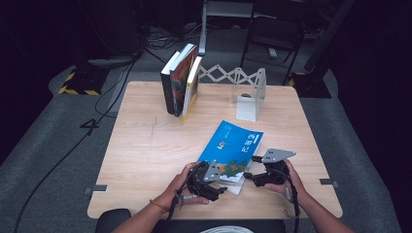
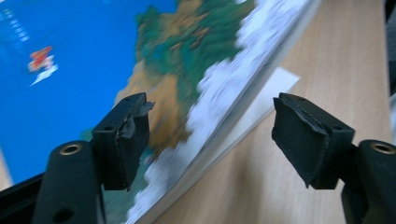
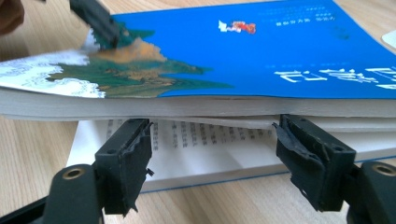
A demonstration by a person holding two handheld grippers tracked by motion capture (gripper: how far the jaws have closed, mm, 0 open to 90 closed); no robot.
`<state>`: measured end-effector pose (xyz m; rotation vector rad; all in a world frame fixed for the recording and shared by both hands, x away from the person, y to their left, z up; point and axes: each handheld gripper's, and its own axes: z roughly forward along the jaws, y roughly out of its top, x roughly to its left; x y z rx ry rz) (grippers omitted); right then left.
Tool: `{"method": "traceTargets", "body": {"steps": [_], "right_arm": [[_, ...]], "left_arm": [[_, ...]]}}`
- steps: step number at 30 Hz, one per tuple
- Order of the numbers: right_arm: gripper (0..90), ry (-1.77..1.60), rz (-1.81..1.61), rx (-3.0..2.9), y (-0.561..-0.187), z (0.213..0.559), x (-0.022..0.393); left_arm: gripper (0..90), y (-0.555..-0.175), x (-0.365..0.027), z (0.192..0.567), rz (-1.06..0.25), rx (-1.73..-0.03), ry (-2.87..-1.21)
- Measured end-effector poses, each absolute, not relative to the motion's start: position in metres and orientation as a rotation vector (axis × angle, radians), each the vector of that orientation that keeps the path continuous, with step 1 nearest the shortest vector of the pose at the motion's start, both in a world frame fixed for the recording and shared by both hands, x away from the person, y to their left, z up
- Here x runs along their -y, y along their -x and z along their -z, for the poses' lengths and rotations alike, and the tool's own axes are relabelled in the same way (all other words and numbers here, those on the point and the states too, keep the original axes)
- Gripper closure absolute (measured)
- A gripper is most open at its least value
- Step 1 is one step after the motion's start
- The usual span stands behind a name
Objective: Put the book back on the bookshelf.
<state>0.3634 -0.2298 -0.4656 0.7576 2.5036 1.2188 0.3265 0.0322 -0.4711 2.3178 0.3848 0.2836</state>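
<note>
We see the blue book lying near-right on the table, both the left gripper and right gripper gaping unclamped at its near edge; loose pages could tear if pinched.

Three books stood upright and leaning together near the far edge of the wooden table. To their right, a white folding rack stretched along that edge, ending at a white bookend. Cables trailed across the grey floor at the left.
</note>
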Motion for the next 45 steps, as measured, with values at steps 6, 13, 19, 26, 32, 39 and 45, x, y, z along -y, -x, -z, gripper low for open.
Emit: {"method": "traceTargets", "body": {"steps": [6, 13, 19, 26, 32, 39, 45], "right_arm": [[27.3, -0.756, -1.209, -2.486, -0.364, 0.461, 0.224], [27.4, -0.752, -1.204, -2.489, -0.365, 0.46, 0.223], [27.6, -0.781, -1.216, -2.5, -0.37, 0.462, 0.226], [29.6, -0.766, -1.239, -2.503, -0.371, 0.464, 0.231], [37.3, -0.704, -1.303, -2.514, -0.368, 0.459, 0.244], [36.5, -0.605, -1.319, -2.491, -0.373, 0.452, 0.247], [32.2, -0.564, -1.317, -2.484, -0.389, 0.451, 0.237]], "left_arm": [[37.7, -0.329, -0.019, 0.471, -0.328, -0.431, -2.297], [41.2, -0.332, -0.013, 0.47, -0.358, -0.428, -2.296], [57.2, -0.331, -0.015, 0.467, -0.402, -0.397, -2.275], [73.8, -0.337, -0.03, 0.455, -0.405, -0.407, -2.244], [74.5, -0.341, -0.039, 0.452, -0.395, -0.405, -2.253], [72.8, -0.351, -0.053, 0.452, -0.31, -0.436, -2.237], [72.2, -0.355, -0.058, 0.452, -0.291, -0.419, -2.243]]}}
